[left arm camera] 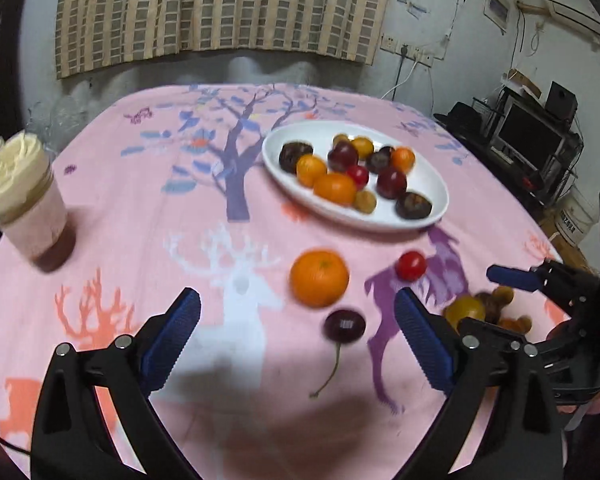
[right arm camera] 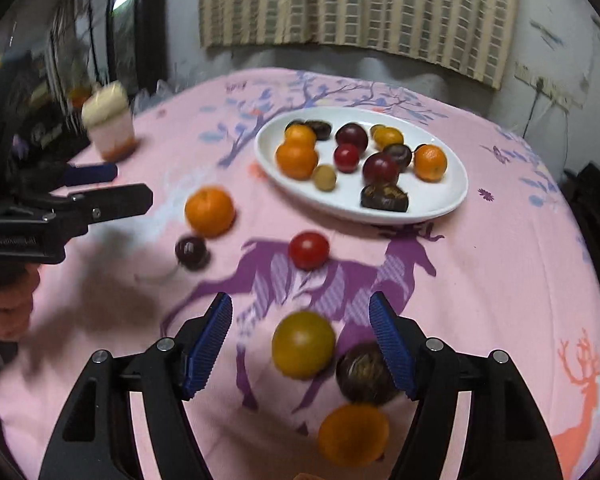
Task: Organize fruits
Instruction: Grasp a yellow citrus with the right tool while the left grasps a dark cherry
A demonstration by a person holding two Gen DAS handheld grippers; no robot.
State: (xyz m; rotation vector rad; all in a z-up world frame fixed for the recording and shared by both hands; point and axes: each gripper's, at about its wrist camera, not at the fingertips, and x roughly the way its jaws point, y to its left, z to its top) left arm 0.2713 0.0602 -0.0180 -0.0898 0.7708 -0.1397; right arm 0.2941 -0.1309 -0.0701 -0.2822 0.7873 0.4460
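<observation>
Fruit gathering onto white plate (right arm camera: pixel 456 196): both grippers spread, empty. Right gripper (right arm camera: pixel 302 344) frames yellow-green tomato (right arm camera: pixel 303 345); should centre, pinch gently. Left gripper (left arm camera: pixel 298 340) nears cherry (left arm camera: pixel 345 326).

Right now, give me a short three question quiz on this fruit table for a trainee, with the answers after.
1. True or false: the white plate is empty.
2. Which loose fruit lies on the cloth between the right gripper fingers? A) the yellow-green fruit B) the red tomato C) the dark cherry
3. Fill in: the left gripper jaws are ____, holding nothing.

Key: 1 false, it holds many fruits. 2 A, though the pads stand clear of it. 3 open, with the cherry and the large orange lying on the cloth ahead of them.
</observation>
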